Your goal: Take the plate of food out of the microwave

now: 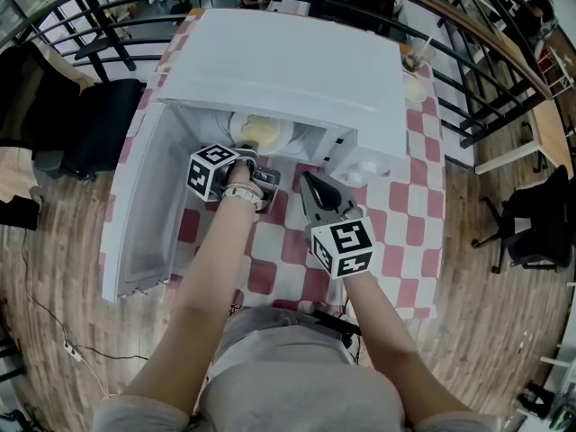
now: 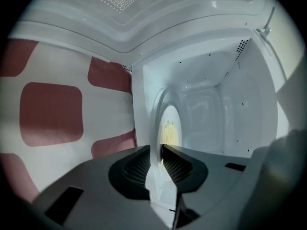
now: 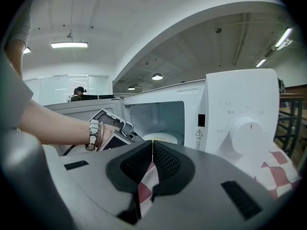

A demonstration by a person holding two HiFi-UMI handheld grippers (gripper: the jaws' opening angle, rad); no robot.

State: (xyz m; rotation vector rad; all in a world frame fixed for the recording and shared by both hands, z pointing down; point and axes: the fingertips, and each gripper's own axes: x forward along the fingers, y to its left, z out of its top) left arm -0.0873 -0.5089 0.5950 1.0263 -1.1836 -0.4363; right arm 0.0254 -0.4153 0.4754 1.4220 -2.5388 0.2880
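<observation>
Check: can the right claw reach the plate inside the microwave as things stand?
Probably yes: the door stands open, and the plate shows clear to the right of the left claw gripping its rim.
</observation>
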